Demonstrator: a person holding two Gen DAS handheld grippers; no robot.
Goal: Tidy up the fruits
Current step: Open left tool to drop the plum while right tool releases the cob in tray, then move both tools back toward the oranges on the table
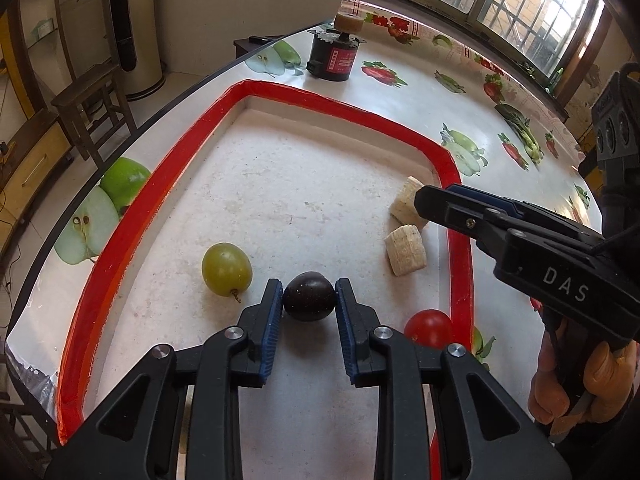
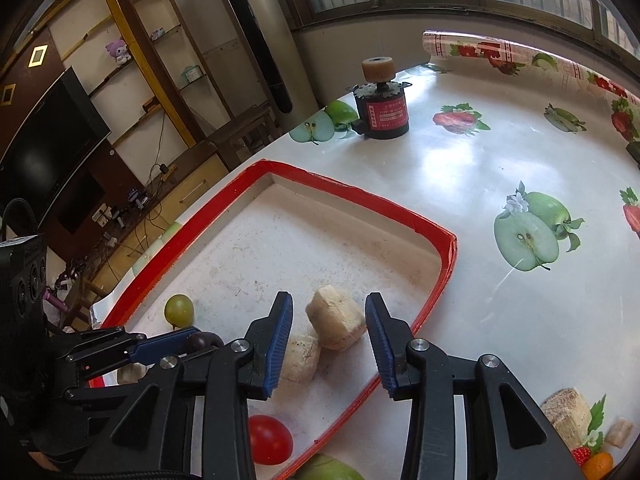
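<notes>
A white tray with a red rim [image 1: 160,184] [image 2: 360,196] lies on the fruit-print table. My left gripper [image 1: 309,294] is shut on a dark purple grape [image 1: 309,300] low over the tray floor; the right wrist view shows that grape [image 2: 202,340] at the gripper's tip. A green grape [image 1: 227,269] [image 2: 179,309] lies just left of it. My right gripper [image 2: 328,308] is open around a peeled banana piece [image 2: 336,322] [image 1: 404,200] resting in the tray, with a gap at the left pad. A second banana piece [image 1: 406,250] [image 2: 300,356] and a cherry tomato [image 1: 428,326] [image 2: 268,438] lie nearby.
A black motor [image 1: 332,60] [image 2: 382,116] with a cork-coloured roller on top stands beyond the tray. Outside the tray, near right, lie a brownish banana chunk [image 2: 566,408], a smaller piece [image 2: 618,432] and a small orange fruit [image 2: 598,464]. The table edge runs along the left.
</notes>
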